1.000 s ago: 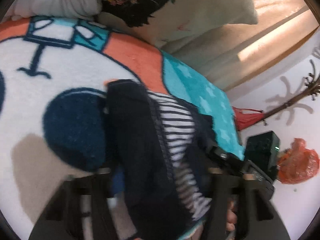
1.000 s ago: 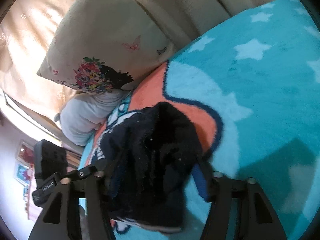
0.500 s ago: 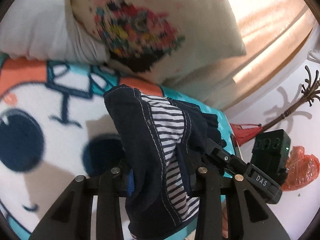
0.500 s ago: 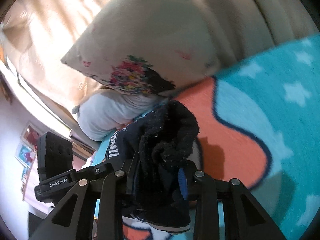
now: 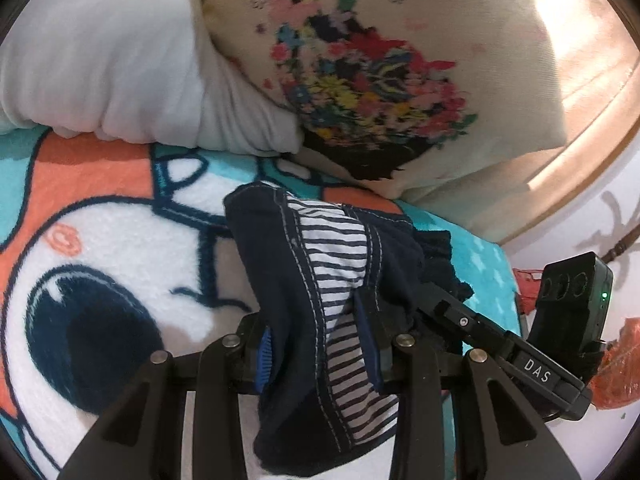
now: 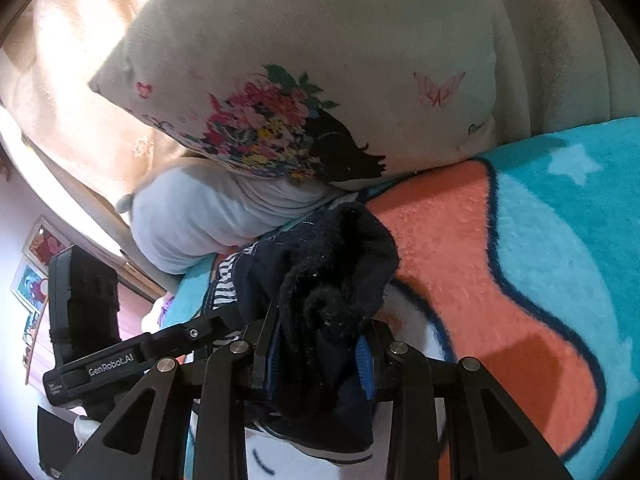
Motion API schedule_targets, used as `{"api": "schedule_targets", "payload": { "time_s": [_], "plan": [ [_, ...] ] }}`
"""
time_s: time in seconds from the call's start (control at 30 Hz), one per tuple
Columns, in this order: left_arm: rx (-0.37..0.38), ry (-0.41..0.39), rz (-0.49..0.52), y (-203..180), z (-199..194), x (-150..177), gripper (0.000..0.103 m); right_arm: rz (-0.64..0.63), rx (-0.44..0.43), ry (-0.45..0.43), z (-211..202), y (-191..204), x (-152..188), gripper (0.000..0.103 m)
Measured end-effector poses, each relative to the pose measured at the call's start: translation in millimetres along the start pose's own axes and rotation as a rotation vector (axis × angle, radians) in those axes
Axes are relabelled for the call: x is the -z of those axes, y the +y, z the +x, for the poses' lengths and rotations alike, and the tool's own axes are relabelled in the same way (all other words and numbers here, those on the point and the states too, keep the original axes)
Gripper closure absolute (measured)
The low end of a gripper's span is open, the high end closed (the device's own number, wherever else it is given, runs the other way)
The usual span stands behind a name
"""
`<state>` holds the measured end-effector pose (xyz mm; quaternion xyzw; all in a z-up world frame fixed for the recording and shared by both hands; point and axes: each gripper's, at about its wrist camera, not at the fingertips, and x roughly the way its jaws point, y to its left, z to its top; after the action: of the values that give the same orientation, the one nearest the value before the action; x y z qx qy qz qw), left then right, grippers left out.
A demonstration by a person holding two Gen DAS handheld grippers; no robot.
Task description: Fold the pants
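Note:
The dark navy pants (image 5: 320, 280) with a blue-and-white striped lining are bunched and held up off the cartoon blanket (image 5: 100, 248). My left gripper (image 5: 320, 348) is shut on the pants at the striped part. My right gripper (image 6: 318, 354) is shut on the fuzzy dark end of the pants (image 6: 336, 276). The two grippers sit side by side: the right one shows in the left wrist view (image 5: 500, 344), and the left one shows in the right wrist view (image 6: 132, 356).
A cream pillow with a flower print (image 5: 380, 80) and a white pillow (image 5: 100, 52) lean at the head of the bed. A beige curtain (image 6: 60, 60) hangs behind. The teal, orange and white blanket (image 6: 540, 260) spreads to the right. Red things (image 5: 616, 368) lie past the bed edge.
Both grippers closed on the pants and lifted them off the blanket toward the pillows. The views have tilted up, so the pillows now fill the upper half.

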<state>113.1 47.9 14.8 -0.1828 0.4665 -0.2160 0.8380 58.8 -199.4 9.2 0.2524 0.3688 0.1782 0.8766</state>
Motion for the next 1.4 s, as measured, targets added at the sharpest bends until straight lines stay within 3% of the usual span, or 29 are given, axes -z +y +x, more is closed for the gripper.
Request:
{"api": "schedule_targets", "payload": {
  "time_s": [0.23, 0.47, 0.67, 0.83, 1.03, 1.4],
  "plan": [
    [-0.036, 0.008, -0.032, 12, 7, 4, 0.067, 0.066, 0.03, 0.03, 15, -22, 3, 0.06],
    [-0.12, -0.073, 0.02, -2, -35, 19, 0.062, 0.027, 0.057, -0.052, -23, -15, 9, 0.058],
    [-0.253, -0.211, 0.104, -27, -72, 59, 0.052, -0.044, 0.149, -0.095, -54, -3, 39, 0.054],
    [-0.374, -0.327, 0.168, -47, -90, 96, 0.031, -0.117, 0.257, -0.082, -59, 6, 76, 0.054],
    [-0.462, -0.428, 0.189, -60, -106, 125, 0.014, -0.144, 0.322, -0.077, -63, 9, 103, 0.052],
    [-0.597, -0.436, 0.193, -69, -119, 143, 0.01, -0.191, 0.366, -0.079, -74, 30, 129, 0.045]
  ]
}}
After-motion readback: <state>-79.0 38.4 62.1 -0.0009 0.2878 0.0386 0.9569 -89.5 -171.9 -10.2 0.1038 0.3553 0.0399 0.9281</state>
